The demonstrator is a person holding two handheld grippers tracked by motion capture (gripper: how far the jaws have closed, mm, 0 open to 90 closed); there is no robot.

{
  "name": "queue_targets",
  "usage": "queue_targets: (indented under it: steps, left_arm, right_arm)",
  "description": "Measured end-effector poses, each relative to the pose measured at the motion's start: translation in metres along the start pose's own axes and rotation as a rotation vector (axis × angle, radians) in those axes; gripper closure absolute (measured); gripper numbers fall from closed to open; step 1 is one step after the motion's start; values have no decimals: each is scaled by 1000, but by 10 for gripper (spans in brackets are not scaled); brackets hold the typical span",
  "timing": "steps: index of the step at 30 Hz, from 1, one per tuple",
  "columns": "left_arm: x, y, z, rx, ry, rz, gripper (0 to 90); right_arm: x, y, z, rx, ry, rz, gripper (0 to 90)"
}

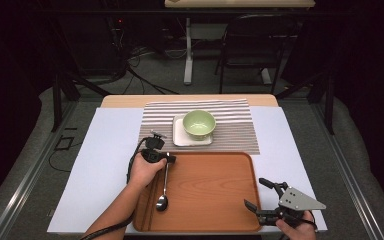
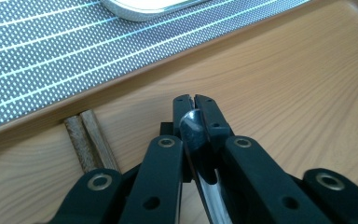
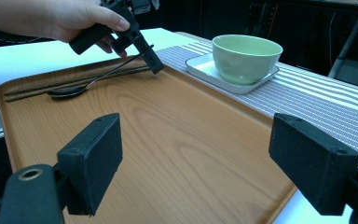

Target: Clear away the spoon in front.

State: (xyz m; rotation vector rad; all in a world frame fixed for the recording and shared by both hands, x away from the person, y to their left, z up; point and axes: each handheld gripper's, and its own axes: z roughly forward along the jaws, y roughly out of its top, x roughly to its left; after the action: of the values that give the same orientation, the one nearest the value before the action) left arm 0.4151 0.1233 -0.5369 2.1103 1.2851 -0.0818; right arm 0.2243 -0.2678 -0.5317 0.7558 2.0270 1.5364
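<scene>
Wooden tray (image 1: 215, 200) sits on the near part of the bench (image 1: 105, 165), which is covered by a white sheet. Beyond the tray lies a striped placemat (image 1: 230, 112); on it a white square plate (image 1: 180, 137) carries a pale green bowl (image 1: 199, 123).

Left hand-held gripper (image 1: 166, 159) is over the tray's far left corner, jaws pressed together on the handle end of a metal spoon (image 1: 163, 192). In the left gripper view the handle tip (image 2: 192, 123) sits squeezed between the two black pads, with wood grain directly below. In the high view the spoon runs from the jaws toward the near edge, along the tray's left side. In the right gripper view its bowl end (image 3: 67, 91) lies on the tray surface while the handle slopes up to the gripper (image 3: 151, 63).

Brown chopsticks (image 2: 88, 140) lie on the tray just beside the spoon, along the left rim; their ends show close to the left jaws, not touching them.

Right hand-held gripper (image 1: 257, 192) is at the tray's near right corner, jaws wide apart, nothing between the pads (image 3: 93, 158).
</scene>
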Motion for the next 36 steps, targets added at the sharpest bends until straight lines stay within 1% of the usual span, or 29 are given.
queue_targets:
  steps: [7, 10, 13, 15, 16, 18, 19, 21, 23, 25, 26, 28, 31, 33, 34, 35, 36]
  left_arm:
    - [5, -2, 5, -3, 9, -16, 853]
    - [8, -2, 5, -13, 0, -27, 846]
    - [8, -2, 5, -16, 1, -28, 825]
    - [9, -1, 4, -25, 4, -32, 771]
    - [9, -1, 4, -34, 7, -31, 771]
    - [9, -1, 4, -41, 12, -35, 733]
    - [10, -1, 4, -48, 9, -42, 733]
    - [10, 0, 4, -61, 3, -46, 688]
    - [10, 0, 3, -71, 7, -43, 648]
    - [9, 1, 2, -82, 14, -42, 630]
    - [8, 1, 1, -85, 22, -40, 610]
    - [6, 2, -2, -92, 46, -25, 599]
    - [5, 3, -4, -98, 51, -17, 576]
    - [4, 3, -6, -112, 63, -13, 553]
    - [3, 4, -7, -116, 64, -13, 526]
    - [3, 4, -8, -124, 63, -15, 526]
    - [2, 5, -9, -132, 65, -19, 500]
  right_arm:
    - [0, 0, 0, -1, -1, -1, 168]
    - [0, 0, 0, 1, -1, 0, 168]
    - [0, 0, 0, 1, 0, 0, 167]
    - [0, 0, 0, 1, -1, 2, 168]
    - [0, 0, 0, 2, -1, 3, 167]
    - [0, 0, 0, 1, -1, 0, 168]
    - [0, 0, 0, 1, -1, 0, 168]
    - [0, 0, 0, 1, -1, 0, 167]
    - [-1, 0, 0, 1, -1, 2, 167]
    - [-1, 0, 0, 0, -1, 3, 167]
    - [-1, 0, 0, 0, -1, 3, 167]
    - [-1, 0, 0, 0, -1, 3, 167]
    - [-1, 0, 0, 0, -2, 2, 168]
    - [0, 0, 0, 1, -1, 6, 168]
    - [0, 0, 0, 1, -2, 6, 167]
    - [0, 0, 0, 1, -2, 6, 167]
    - [0, 0, 0, 1, -2, 6, 168]
